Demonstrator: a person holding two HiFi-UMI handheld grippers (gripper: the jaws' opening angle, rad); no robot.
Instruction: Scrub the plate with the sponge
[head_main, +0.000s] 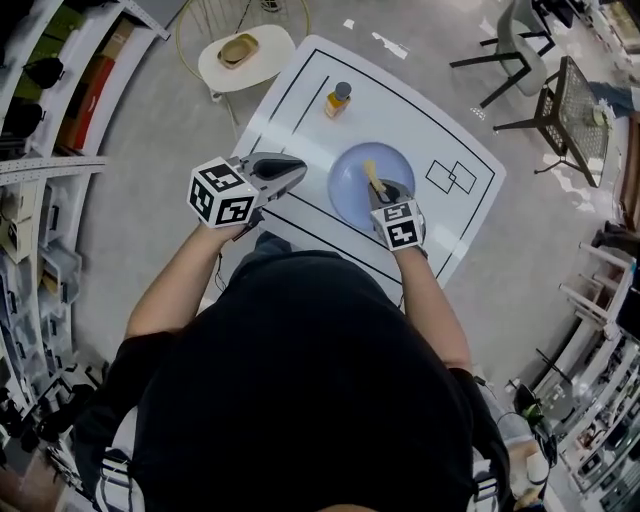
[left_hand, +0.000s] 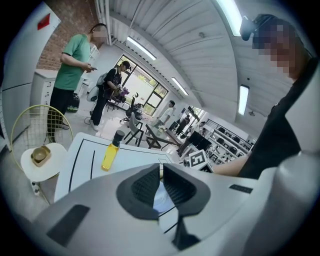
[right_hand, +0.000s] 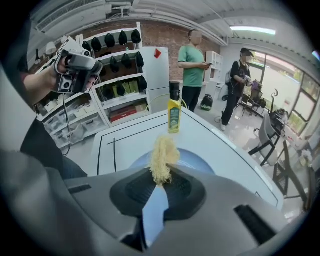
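A light blue plate (head_main: 352, 182) lies on the white table (head_main: 420, 130). My right gripper (head_main: 381, 190) is over the plate's right half, shut on a yellow fibrous sponge (head_main: 372, 176). In the right gripper view the sponge (right_hand: 162, 155) sticks up from between the jaws of the right gripper (right_hand: 161, 176), with the plate (right_hand: 195, 161) just beyond. My left gripper (head_main: 298, 168) hovers over the table's left edge, beside the plate and apart from it. Its jaws meet at the tip with nothing between them (left_hand: 160, 171).
A bottle of yellow liquid (head_main: 338, 98) stands at the table's far side. A small round white side table (head_main: 262, 62) with a tan bowl (head_main: 239, 49) is at the far left. Chairs (head_main: 545, 95) stand at the right, shelves (head_main: 40, 150) at the left. Two people (right_hand: 192, 65) stand beyond.
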